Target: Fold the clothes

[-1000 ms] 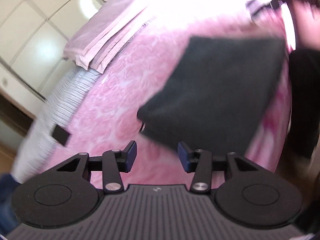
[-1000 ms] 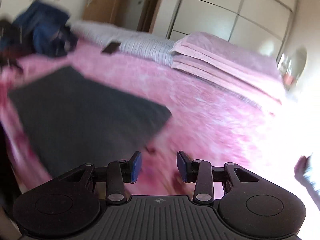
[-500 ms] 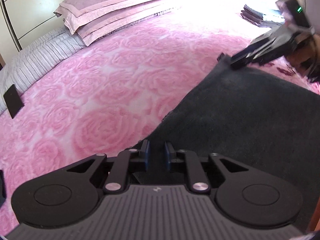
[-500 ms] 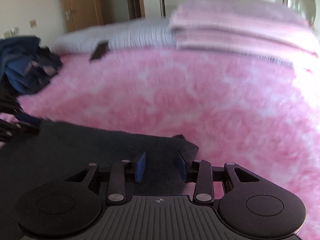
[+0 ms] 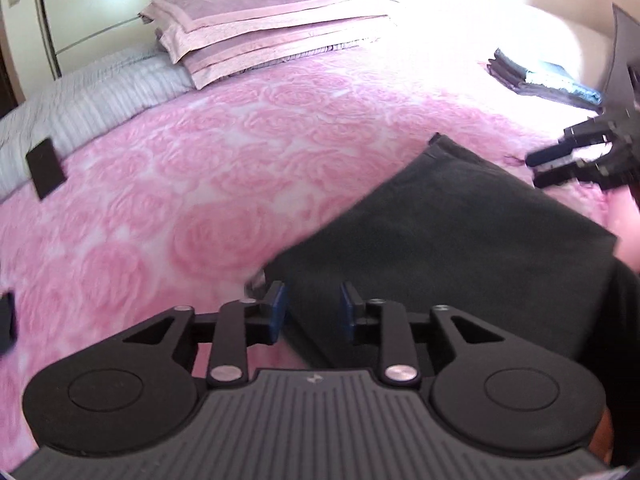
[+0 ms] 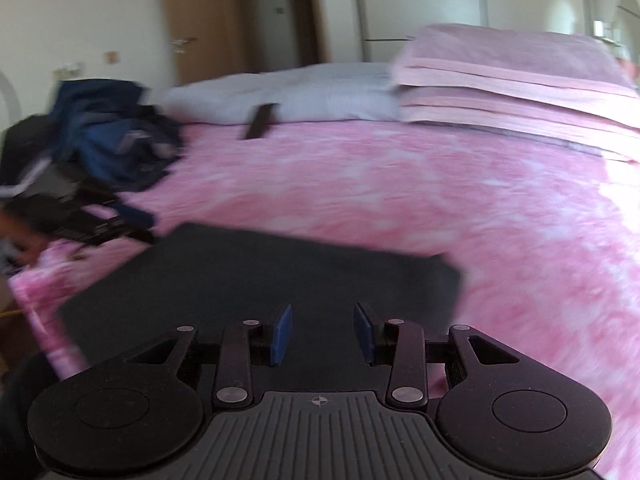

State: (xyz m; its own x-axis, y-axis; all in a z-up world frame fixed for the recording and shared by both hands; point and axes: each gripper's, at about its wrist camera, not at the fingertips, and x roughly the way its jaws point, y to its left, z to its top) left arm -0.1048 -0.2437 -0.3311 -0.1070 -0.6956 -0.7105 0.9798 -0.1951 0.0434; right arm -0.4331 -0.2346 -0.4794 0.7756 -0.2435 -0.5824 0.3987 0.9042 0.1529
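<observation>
1. Left wrist view: left gripper (image 5: 312, 307), jaws parted and empty, hovers over the near corner of one dark grey folded rectangular garment (image 5: 452, 240) on the pink rose-patterned bedspread (image 5: 200, 208).
2. Right gripper (image 6: 323, 334), likewise parted and empty, hovers over the opposite end.
3. Risk: pinching only the top layer may undo the fold.
4. Count: two grippers, one spread garment, one folded stack (image 5: 544, 78) ahead-right, one blue heap (image 6: 108, 132).

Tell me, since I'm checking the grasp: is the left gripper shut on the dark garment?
No, the left gripper is open, its blue pads apart above the dark garment.

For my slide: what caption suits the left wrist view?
Open left hand-held gripper above folded dark garment on pink rose bedspread.
</observation>
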